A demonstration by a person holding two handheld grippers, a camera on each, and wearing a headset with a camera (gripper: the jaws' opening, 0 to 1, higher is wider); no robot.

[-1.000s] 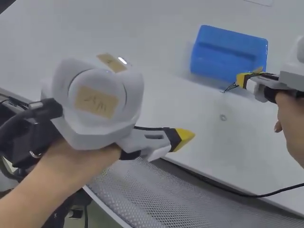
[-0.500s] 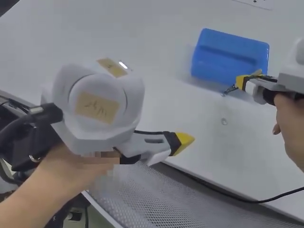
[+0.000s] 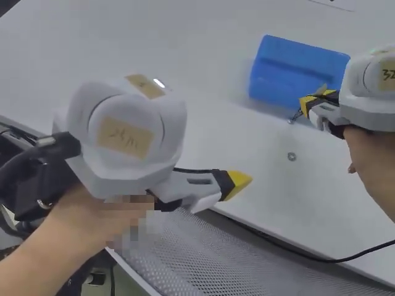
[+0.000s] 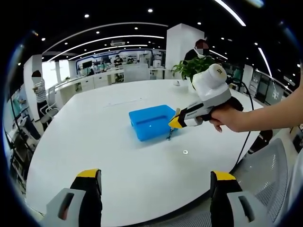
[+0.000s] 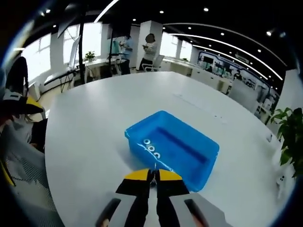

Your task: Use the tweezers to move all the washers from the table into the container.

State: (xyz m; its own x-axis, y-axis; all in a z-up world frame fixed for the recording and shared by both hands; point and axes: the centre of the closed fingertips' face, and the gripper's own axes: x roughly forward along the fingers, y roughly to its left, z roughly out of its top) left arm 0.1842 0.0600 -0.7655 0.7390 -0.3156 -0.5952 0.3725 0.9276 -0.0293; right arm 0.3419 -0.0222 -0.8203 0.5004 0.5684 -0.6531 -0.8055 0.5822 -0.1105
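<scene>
A blue container (image 3: 297,66) stands on the white table (image 3: 154,49). One small washer (image 3: 291,156) lies on the table just in front of it. My right gripper (image 3: 308,106) hovers by the container's near edge, shut on thin dark tweezers (image 3: 295,116) whose tips point down toward the table. In the right gripper view the jaws are closed on the tweezers (image 5: 152,176), and the container (image 5: 189,156) holds three washers (image 5: 151,147) along its left side. My left gripper (image 4: 154,184) stands open and empty near the table's front edge, facing the container (image 4: 150,122) and the loose washer (image 4: 185,152).
A black cable (image 3: 290,250) runs along the table's near edge. A grey mesh chair back (image 3: 203,259) sits below that edge. Far across the room stand people, desks and a potted plant (image 4: 189,71).
My right gripper has shifted a little left and nearer the head camera, with the tweezers still by the container's near edge. The left gripper has stayed put.
</scene>
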